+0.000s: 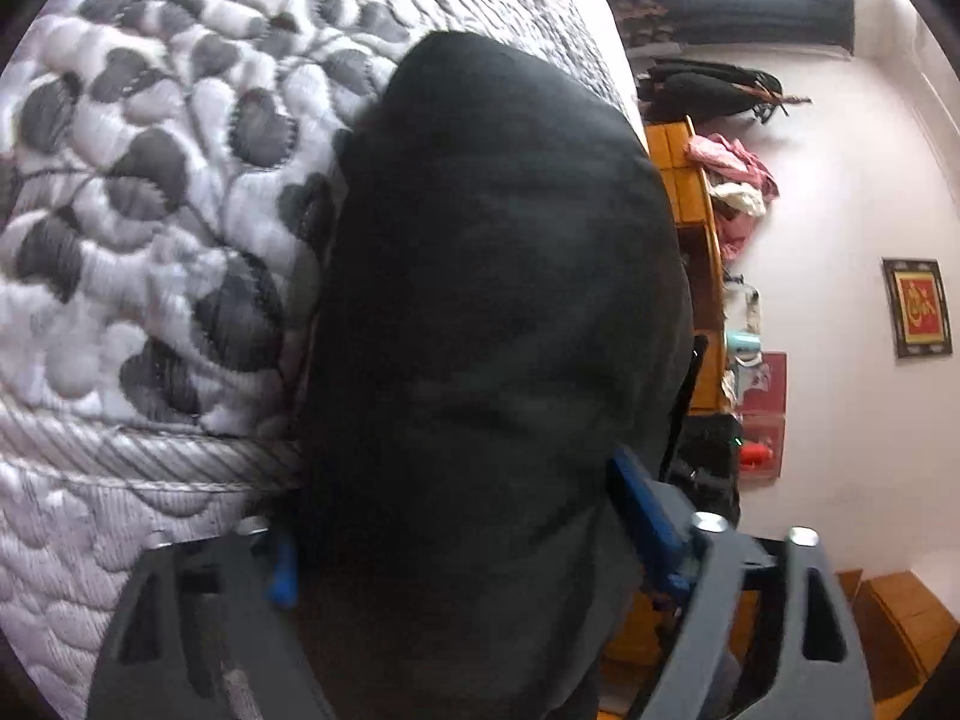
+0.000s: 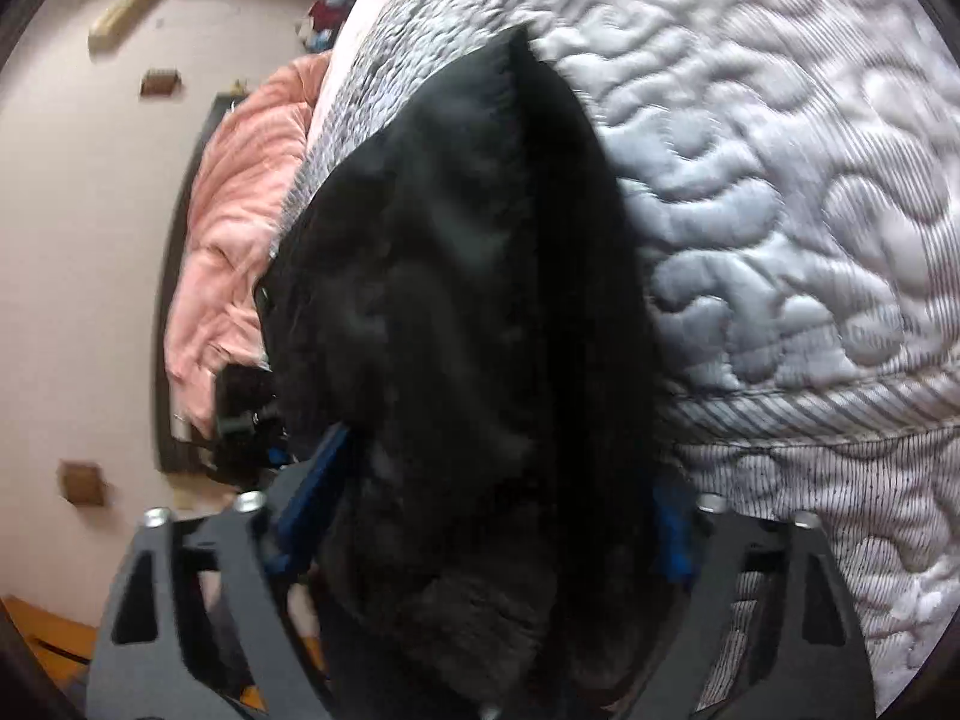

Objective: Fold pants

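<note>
The black pants (image 1: 498, 312) fill the middle of the left wrist view, hanging over the edge of a quilted mattress (image 1: 150, 210). My left gripper (image 1: 468, 546) is shut on the pants, with cloth bunched between its blue pads (image 1: 645, 510). In the right wrist view the pants (image 2: 468, 330) rise in a dark fold with a pointed corner at the top. My right gripper (image 2: 498, 522) is shut on the pants too, its blue pads (image 2: 312, 498) pressed against the cloth. Both fingertips are mostly hidden by fabric.
The mattress (image 2: 780, 210) has grey-and-white quilting. A pink blanket (image 2: 240, 228) lies at its far side. A wooden shelf (image 1: 696, 252) with heaped clothes (image 1: 738, 186) stands against a white wall with a framed picture (image 1: 917, 307). Wooden floor (image 1: 900, 618) shows below.
</note>
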`<state>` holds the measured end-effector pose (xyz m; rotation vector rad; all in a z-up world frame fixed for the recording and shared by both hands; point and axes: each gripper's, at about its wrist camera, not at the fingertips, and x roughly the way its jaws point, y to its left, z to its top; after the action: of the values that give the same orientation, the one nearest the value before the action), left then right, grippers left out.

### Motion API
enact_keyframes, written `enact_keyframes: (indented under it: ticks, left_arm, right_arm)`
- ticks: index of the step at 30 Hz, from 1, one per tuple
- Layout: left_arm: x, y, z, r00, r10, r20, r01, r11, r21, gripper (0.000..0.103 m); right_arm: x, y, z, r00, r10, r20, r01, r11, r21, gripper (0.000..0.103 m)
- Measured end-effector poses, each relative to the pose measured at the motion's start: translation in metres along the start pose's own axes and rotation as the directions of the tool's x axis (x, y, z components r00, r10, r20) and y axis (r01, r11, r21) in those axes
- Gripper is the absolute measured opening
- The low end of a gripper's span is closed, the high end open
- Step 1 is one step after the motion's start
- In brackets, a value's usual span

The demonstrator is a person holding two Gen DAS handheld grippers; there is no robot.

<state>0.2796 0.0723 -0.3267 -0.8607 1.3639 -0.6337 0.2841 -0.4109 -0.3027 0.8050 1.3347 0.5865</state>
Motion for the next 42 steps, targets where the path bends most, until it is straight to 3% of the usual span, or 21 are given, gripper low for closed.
enact_keyframes:
  ticks: [3,6,10,13,17,23,27,29,33,35,37,40,42]
  left_arm:
    - [-0.012,-0.010,-0.004,0.999,0.009,0.038,-0.010,1.000,0.014,0.051]
    - [-0.026,-0.025,-0.002,0.997,0.034,0.070,-0.037,0.998,0.043,0.042]
    - [-0.059,-0.041,0.017,0.990,0.048,0.132,-0.058,0.996,0.074,0.040]
    - [-0.082,-0.050,0.049,0.981,0.062,0.184,-0.079,0.993,0.085,0.040]
    - [-0.101,-0.050,0.118,0.971,0.107,0.215,-0.128,0.988,0.084,0.040]
    - [-0.095,-0.013,0.198,0.973,0.129,0.190,-0.132,0.991,0.005,0.040]
    - [-0.082,0.021,0.206,0.981,0.114,0.160,-0.106,0.993,-0.058,0.050]
    - [-0.082,0.025,0.201,0.981,0.100,0.167,-0.093,0.994,-0.052,0.055]
    - [-0.099,0.019,0.190,0.975,0.111,0.193,-0.104,0.993,-0.049,0.064]
    - [-0.121,0.005,0.182,0.959,0.136,0.249,-0.138,0.990,-0.010,0.071]
    - [-0.141,-0.007,0.180,0.931,0.191,0.312,-0.203,0.979,0.006,0.073]
    - [-0.158,-0.029,0.191,0.880,0.249,0.403,-0.278,0.961,0.012,0.077]
    - [-0.155,-0.042,0.209,0.857,0.273,0.437,-0.309,0.951,0.012,0.080]
  right_arm:
    - [-0.003,0.017,0.002,1.000,0.006,0.016,-0.005,1.000,-0.026,0.050]
    - [-0.005,0.048,0.010,1.000,-0.001,0.029,0.003,0.997,-0.074,0.043]
    - [0.003,0.096,0.041,0.999,0.015,0.035,-0.009,0.988,-0.153,0.042]
    - [0.019,0.129,0.076,0.999,0.015,0.039,-0.006,0.979,-0.205,0.042]
    - [0.047,0.155,0.134,1.000,0.005,0.030,0.003,0.972,-0.233,0.042]
    - [0.106,0.160,0.214,1.000,-0.026,-0.011,0.023,0.978,-0.209,0.042]
    - [0.136,0.120,0.237,0.997,-0.048,-0.056,0.042,0.993,-0.111,0.066]
    - [0.140,0.112,0.237,0.996,-0.074,-0.058,0.067,0.990,-0.124,0.073]
    - [0.118,0.116,0.228,0.996,-0.093,-0.016,0.089,0.985,-0.148,0.080]
    - [0.096,0.125,0.230,0.989,-0.140,0.042,0.146,0.974,-0.175,0.080]
    - [0.071,0.147,0.233,0.965,-0.217,0.147,0.248,0.940,-0.235,0.081]
    - [0.055,0.172,0.241,0.963,-0.169,0.208,0.223,0.937,-0.269,0.081]
    - [0.063,0.192,0.247,0.968,-0.136,0.209,0.196,0.933,-0.301,0.081]
